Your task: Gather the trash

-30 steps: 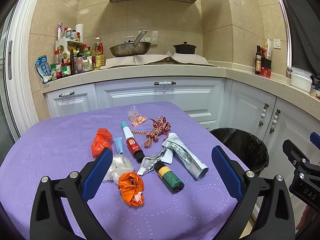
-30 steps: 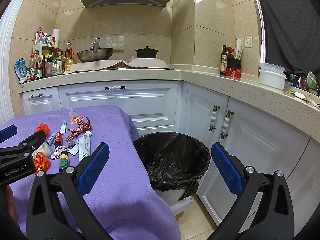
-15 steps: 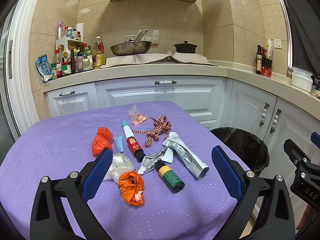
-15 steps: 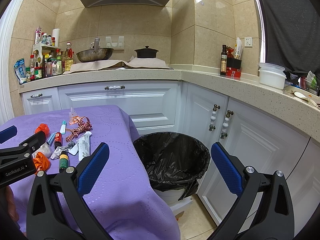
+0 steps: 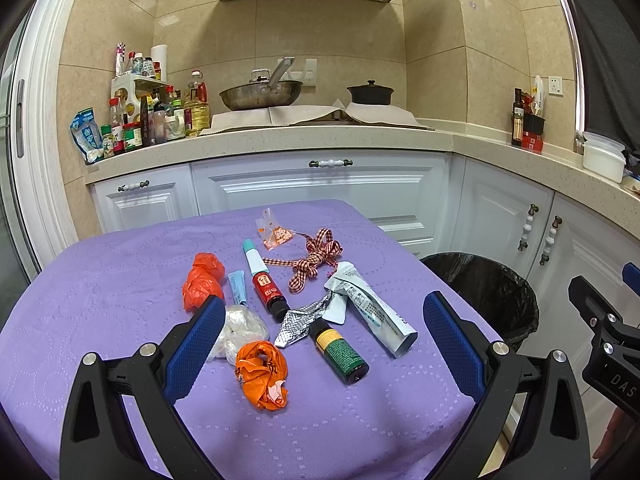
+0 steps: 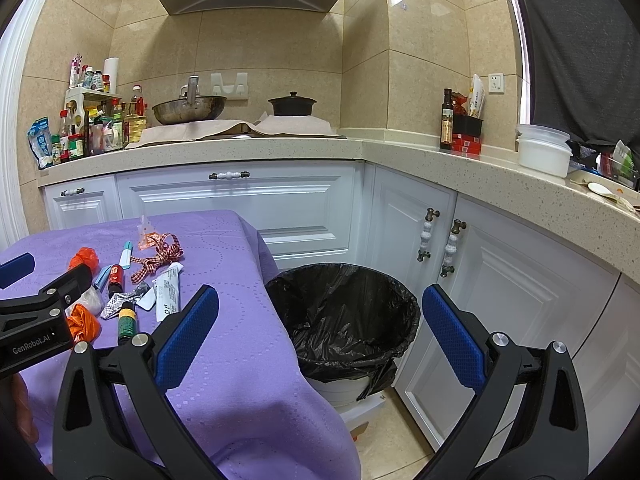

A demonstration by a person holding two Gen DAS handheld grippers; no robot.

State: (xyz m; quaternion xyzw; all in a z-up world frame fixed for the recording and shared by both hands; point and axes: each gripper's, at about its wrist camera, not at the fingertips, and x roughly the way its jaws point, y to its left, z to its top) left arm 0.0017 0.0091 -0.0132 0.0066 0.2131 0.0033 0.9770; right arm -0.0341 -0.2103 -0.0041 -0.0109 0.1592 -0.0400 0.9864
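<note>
Above the purple table (image 5: 100, 280), the left claw (image 5: 320, 344) gapes wide over scattered trash; the right claw (image 6: 320, 332), equally wide, faces the black-lined bin (image 6: 344, 312).

Orange bags: two (image 5: 262, 374) (image 5: 202, 286). Bottles: two (image 5: 339, 350) (image 5: 269, 291). Tubes: three (image 5: 372, 311) (image 5: 237, 287) (image 5: 254, 257). Ribbon: one (image 5: 316, 258). Bin: one (image 5: 486, 292).

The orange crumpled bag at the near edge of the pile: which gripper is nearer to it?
Left. The left gripper is open right over the orange crumpled bag; the right gripper is open off the table's side, facing the trash bin.
</note>
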